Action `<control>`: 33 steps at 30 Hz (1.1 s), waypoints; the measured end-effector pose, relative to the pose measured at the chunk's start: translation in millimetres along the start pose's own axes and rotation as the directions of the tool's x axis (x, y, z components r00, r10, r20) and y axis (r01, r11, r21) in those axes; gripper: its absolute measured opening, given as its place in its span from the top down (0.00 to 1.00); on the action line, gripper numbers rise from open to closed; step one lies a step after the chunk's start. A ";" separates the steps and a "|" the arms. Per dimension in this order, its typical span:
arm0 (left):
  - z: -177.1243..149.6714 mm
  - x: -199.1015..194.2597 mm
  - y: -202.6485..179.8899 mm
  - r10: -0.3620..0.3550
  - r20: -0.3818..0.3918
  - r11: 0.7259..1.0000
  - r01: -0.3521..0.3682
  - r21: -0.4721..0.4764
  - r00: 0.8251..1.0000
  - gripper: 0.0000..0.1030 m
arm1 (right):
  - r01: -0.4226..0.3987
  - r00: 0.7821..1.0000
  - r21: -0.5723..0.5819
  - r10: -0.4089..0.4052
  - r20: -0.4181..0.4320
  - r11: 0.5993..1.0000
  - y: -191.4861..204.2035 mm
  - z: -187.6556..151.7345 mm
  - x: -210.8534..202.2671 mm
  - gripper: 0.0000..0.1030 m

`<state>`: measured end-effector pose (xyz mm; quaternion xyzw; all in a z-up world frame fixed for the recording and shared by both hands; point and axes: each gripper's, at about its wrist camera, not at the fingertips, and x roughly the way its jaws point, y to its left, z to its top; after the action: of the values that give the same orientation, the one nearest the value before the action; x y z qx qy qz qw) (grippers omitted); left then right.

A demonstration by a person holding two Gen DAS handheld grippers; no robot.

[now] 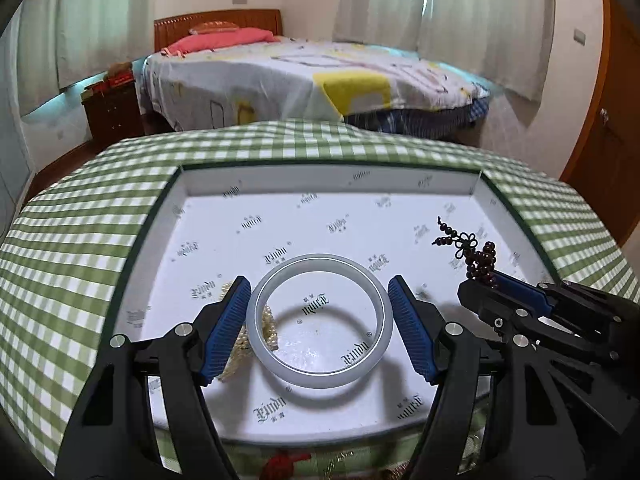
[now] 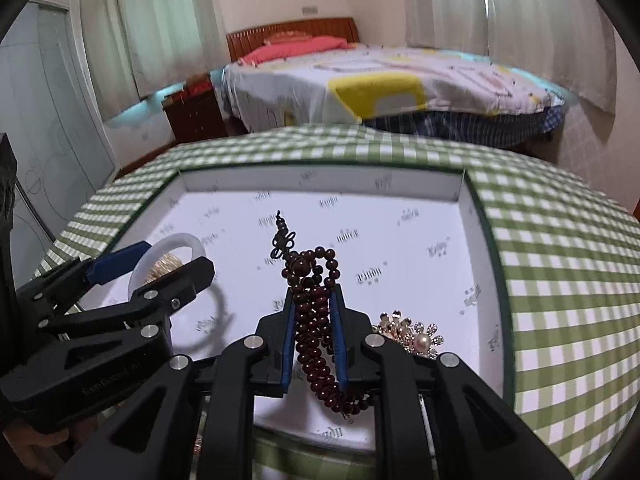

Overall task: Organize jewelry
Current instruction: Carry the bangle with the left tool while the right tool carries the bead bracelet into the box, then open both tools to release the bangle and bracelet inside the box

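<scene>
Milky-white bangle (image 1: 319, 321) clamped in left hand-held gripper (image 1: 319, 320); right hand-held gripper (image 2: 313, 340) pinches dark-red beads (image 2: 316, 312).

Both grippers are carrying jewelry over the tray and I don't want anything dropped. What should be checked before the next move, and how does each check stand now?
1. Right gripper shut on the dark bead bracelet: ok.
2. Bead strands clear of snags: cannot tell; loops trail below the jaws.
3. White bangle between the left gripper's pads: ok, but firm contact on both sides cannot tell.
4. Bare tray floor ahead of both pieces: ok.
5. Gold chain and flower brooch out of the way: not ok; both lie directly by the grippers.
6. The two grippers apart: ok.
</scene>
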<state>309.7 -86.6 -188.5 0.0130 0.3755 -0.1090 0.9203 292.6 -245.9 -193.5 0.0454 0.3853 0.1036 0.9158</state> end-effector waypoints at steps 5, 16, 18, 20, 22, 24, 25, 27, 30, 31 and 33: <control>-0.9 15.0 3.5 -0.026 -0.062 0.999 0.025 -0.020 0.998 0.33 | -0.010 0.999 -0.004 0.009 -0.046 1.000 -1.9 -2.8 9.3 0.82; -0.3 17.1 11.5 -0.028 -0.077 0.999 0.024 -0.049 0.997 0.31 | -0.004 0.999 0.020 0.005 -0.054 1.000 -9.6 -4.0 8.7 0.58; 0.2 14.0 12.5 -0.026 -0.073 0.999 0.023 -0.048 0.997 0.31 | 0.003 0.999 0.012 -0.003 -0.048 1.000 -9.0 -4.0 7.1 0.56; 0.9 9.2 13.2 -0.020 -0.062 0.999 0.017 -0.045 0.998 0.30 | 0.010 0.999 0.006 -0.010 -0.038 1.000 -8.5 -3.3 4.7 0.55; 1.7 3.0 13.6 -0.016 -0.044 0.999 0.014 -0.042 0.999 0.28 | 0.018 1.000 0.004 -0.018 -0.022 1.000 -8.0 -2.7 0.1 0.54; 1.9 -7.1 14.8 -0.014 -0.010 0.999 0.014 -0.042 1.000 0.24 | 0.026 1.000 0.004 -0.026 -0.004 1.000 -7.8 -0.8 -5.1 0.52; 2.1 -11.3 15.1 -0.015 0.004 0.999 0.015 -0.043 1.000 0.24 | 0.031 0.999 0.004 -0.031 0.009 1.000 -7.3 0.0 -9.1 0.52; 3.3 -23.1 16.1 -0.004 0.047 0.999 0.006 -0.045 0.999 0.24 | 0.040 0.999 -0.003 -0.039 0.029 0.999 -5.6 1.2 -15.8 0.51; 2.5 -39.9 16.1 0.017 0.109 0.999 -0.012 -0.044 0.994 0.24 | 0.057 0.996 -0.015 -0.056 0.074 0.998 -1.9 0.3 -30.9 0.51; 1.8 -45.6 16.9 0.026 0.128 0.999 -0.021 -0.045 0.991 0.24 | 0.061 0.995 -0.015 -0.059 0.085 0.998 -0.9 0.5 -34.0 0.51; -1.3 -57.9 18.8 0.047 0.164 0.998 -0.039 -0.049 0.985 0.24 | 0.068 0.992 -0.012 -0.066 0.108 0.998 0.1 -1.8 -41.9 0.51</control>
<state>272.6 -57.0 -150.4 -0.0091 0.3000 -0.0811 0.9504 262.7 -255.2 -165.6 0.0307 0.3361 0.0733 0.9385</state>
